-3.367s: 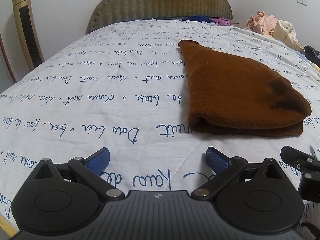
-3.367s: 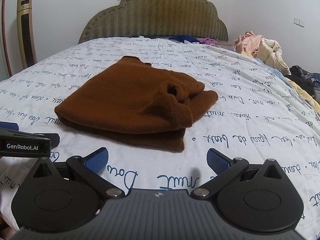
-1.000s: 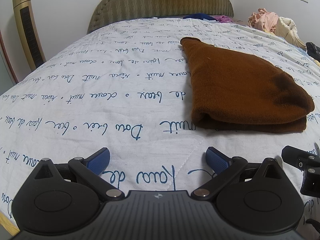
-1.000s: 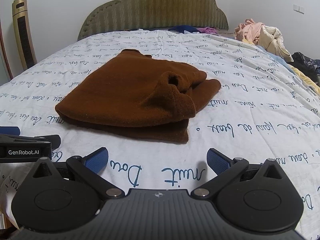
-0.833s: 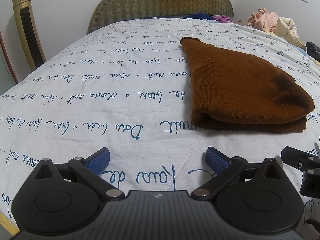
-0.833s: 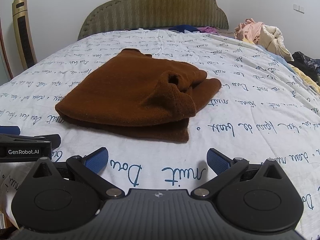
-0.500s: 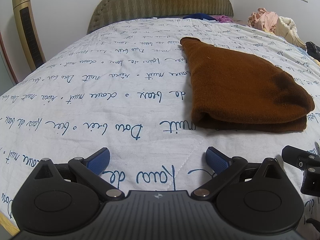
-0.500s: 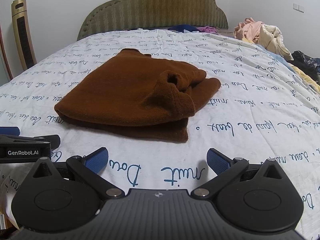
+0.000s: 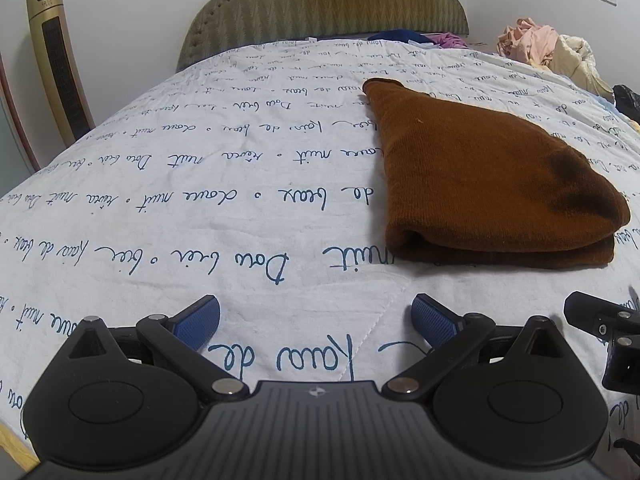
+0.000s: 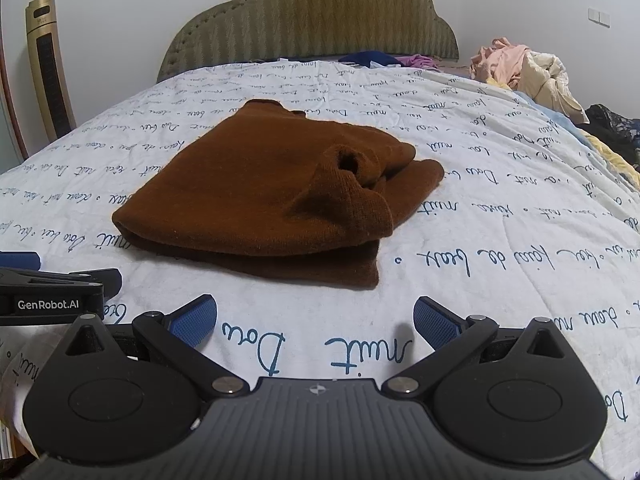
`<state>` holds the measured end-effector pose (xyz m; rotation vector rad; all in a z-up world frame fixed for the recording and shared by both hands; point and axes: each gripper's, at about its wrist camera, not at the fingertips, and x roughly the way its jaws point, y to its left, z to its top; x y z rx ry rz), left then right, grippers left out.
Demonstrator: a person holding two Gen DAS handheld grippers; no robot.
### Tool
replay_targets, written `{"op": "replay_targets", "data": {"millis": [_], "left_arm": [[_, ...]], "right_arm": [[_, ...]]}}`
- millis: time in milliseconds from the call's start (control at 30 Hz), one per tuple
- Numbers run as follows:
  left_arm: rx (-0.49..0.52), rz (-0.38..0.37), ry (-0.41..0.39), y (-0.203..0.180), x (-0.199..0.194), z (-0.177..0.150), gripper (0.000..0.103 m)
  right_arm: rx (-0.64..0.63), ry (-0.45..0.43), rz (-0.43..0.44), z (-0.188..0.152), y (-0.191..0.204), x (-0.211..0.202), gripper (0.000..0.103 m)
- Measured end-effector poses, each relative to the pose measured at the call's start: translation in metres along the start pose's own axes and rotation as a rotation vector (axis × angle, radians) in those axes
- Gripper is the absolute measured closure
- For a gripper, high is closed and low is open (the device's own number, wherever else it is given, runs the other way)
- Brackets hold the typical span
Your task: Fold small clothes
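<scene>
The brown garment [image 10: 256,196] lies folded in layers on the bed [image 10: 500,240], apparently finished bar a loose cuff, while the left gripper [image 9: 316,316] and right gripper [image 10: 316,316] hover spread and empty just short of it

Readable text: one brand label and script on the bedspread

"GenRobot.AI" stood in white on the black side of the left gripper [image 10: 60,280], at the left edge of the right wrist view. The white bedspread [image 10: 480,240] carried repeated blue cursive, seen upside down; "nuit", "Dou" and "de" could be made out, the rest unclear.
</scene>
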<state>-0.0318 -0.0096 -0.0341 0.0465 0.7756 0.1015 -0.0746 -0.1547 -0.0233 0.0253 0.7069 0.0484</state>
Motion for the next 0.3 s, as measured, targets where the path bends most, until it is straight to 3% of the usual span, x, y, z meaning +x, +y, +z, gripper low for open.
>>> {"op": "replay_targets", "data": {"millis": [300], "left_arm": [[0.030,0.019,-0.049,-0.004,-0.002,0.014,0.000]], "right_arm": [[-0.068,-0.033,0.057,0.010,0.002,0.000,0.000]]}}
